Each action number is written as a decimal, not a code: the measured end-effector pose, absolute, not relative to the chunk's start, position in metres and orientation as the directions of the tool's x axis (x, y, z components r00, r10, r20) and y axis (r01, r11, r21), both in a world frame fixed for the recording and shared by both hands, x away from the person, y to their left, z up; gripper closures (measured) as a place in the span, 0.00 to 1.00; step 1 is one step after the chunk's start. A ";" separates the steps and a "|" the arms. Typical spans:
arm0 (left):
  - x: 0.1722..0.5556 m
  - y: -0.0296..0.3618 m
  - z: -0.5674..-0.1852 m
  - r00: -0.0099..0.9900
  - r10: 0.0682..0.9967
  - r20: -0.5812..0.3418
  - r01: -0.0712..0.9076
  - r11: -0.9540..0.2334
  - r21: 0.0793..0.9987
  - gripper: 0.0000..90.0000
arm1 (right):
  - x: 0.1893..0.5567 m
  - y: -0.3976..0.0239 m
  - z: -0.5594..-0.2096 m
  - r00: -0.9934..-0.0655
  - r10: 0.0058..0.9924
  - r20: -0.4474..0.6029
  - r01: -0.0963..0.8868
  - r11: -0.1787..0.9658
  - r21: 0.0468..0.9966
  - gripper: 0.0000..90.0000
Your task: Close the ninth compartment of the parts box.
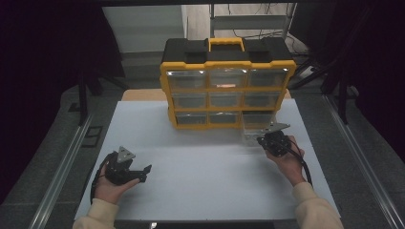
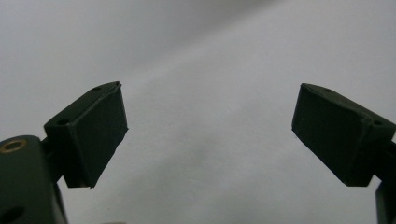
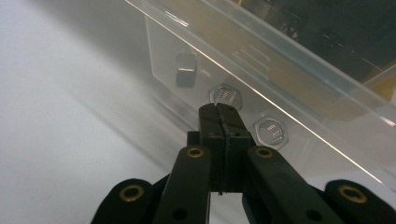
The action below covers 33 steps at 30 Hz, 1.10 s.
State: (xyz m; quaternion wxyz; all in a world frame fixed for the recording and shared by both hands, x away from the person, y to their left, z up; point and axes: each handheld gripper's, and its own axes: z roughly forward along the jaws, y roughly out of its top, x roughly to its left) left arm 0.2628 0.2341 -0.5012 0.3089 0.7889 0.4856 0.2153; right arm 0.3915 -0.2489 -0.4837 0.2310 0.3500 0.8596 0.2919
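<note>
A yellow and black organizer [image 1: 227, 83] with clear drawers stands at the back of the white table. Its bottom right drawer [image 1: 255, 128] is pulled out toward me. My right gripper [image 1: 261, 139] sits at that drawer's front, jaws pressed together. In the right gripper view the shut tips [image 3: 218, 111] meet the clear drawer wall [image 3: 299, 107]; whether they pinch any of the plastic I cannot tell. Two hex nuts [image 3: 225, 96] [image 3: 270, 130] lie inside, just behind the tips. My left gripper [image 1: 144, 174] rests low at the left, open and holding nothing [image 2: 210, 135].
A white sheet [image 1: 205, 162] covers the table between the two hands. Metal rails run along both table sides [image 1: 62, 167]. A small square metal piece [image 3: 186, 63] lies farther in the drawer. Dark curtains flank the scene.
</note>
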 end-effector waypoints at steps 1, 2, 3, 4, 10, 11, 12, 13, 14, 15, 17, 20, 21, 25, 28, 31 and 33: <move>0.263 0.234 -0.501 0.436 0.899 0.041 0.634 -0.339 0.696 0.12 | 0.392 -0.249 -0.484 -0.649 0.735 -0.195 0.465 0.586 0.663 1.00; 0.263 0.234 -0.501 0.435 0.899 0.040 0.634 -0.338 0.696 0.12 | 0.392 -0.248 -0.484 -0.649 0.735 -0.196 0.464 0.586 0.664 1.00; 0.263 0.234 -0.501 0.436 0.899 0.040 0.633 -0.338 0.696 0.12 | 0.393 -0.248 -0.484 -0.649 0.736 -0.195 0.464 0.585 0.665 1.00; 0.263 0.234 -0.501 0.436 0.899 0.040 0.633 -0.338 0.696 0.12 | 0.393 -0.248 -0.484 -0.649 0.736 -0.193 0.465 0.584 0.665 1.00; 0.264 0.234 -0.501 0.435 0.899 0.039 0.635 -0.338 0.695 0.12 | 0.398 -0.246 -0.486 -0.650 0.736 -0.189 0.460 0.580 0.672 1.00; 0.264 0.234 -0.501 0.436 0.899 0.039 0.635 -0.339 0.694 0.12 | 0.399 -0.246 -0.486 -0.649 0.737 -0.189 0.462 0.578 0.672 1.00; 0.264 0.234 -0.501 0.437 0.899 0.039 0.636 -0.339 0.693 0.12 | 0.400 -0.245 -0.486 -0.647 0.738 -0.188 0.462 0.577 0.674 1.00; 0.265 0.234 -0.501 0.438 0.898 0.038 0.637 -0.340 0.692 0.12 | 0.402 -0.245 -0.486 -0.646 0.740 -0.187 0.462 0.575 0.676 1.00; 0.265 0.234 -0.501 0.438 0.898 0.039 0.637 -0.340 0.692 0.12 | 0.403 -0.245 -0.486 -0.645 0.741 -0.185 0.463 0.572 0.677 1.00; 0.265 0.234 -0.501 0.439 0.898 0.039 0.636 -0.341 0.692 0.12 | 0.404 -0.245 -0.486 -0.645 0.741 -0.184 0.462 0.571 0.678 1.00; 0.265 0.233 -0.501 0.440 0.897 0.040 0.637 -0.343 0.690 0.12 | 0.405 -0.245 -0.487 -0.646 0.741 -0.182 0.461 0.569 0.681 1.00; 0.266 0.232 -0.502 0.442 0.896 0.040 0.637 -0.345 0.689 0.12 | 0.406 -0.246 -0.487 -0.645 0.742 -0.182 0.462 0.568 0.682 1.00; 0.266 0.232 -0.502 0.443 0.896 0.041 0.637 -0.346 0.689 0.12 | 0.406 -0.246 -0.486 -0.644 0.743 -0.183 0.462 0.568 0.681 1.00; 0.266 0.231 -0.501 0.442 0.896 0.040 0.634 -0.344 0.693 0.12 | 0.406 -0.246 -0.485 -0.639 0.747 -0.184 0.463 0.565 0.683 1.00; 0.266 0.231 -0.501 0.443 0.896 0.039 0.633 -0.343 0.694 0.12 | 0.406 -0.246 -0.484 -0.636 0.749 -0.187 0.462 0.563 0.685 1.00; 0.266 0.231 -0.501 0.446 0.894 0.042 0.632 -0.349 0.692 0.12 | 0.406 -0.247 -0.484 -0.635 0.751 -0.184 0.462 0.559 0.688 1.00; 0.266 0.230 -0.501 0.446 0.894 0.043 0.632 -0.349 0.692 0.12 | 0.407 -0.246 -0.484 -0.633 0.752 -0.185 0.462 0.559 0.689 1.00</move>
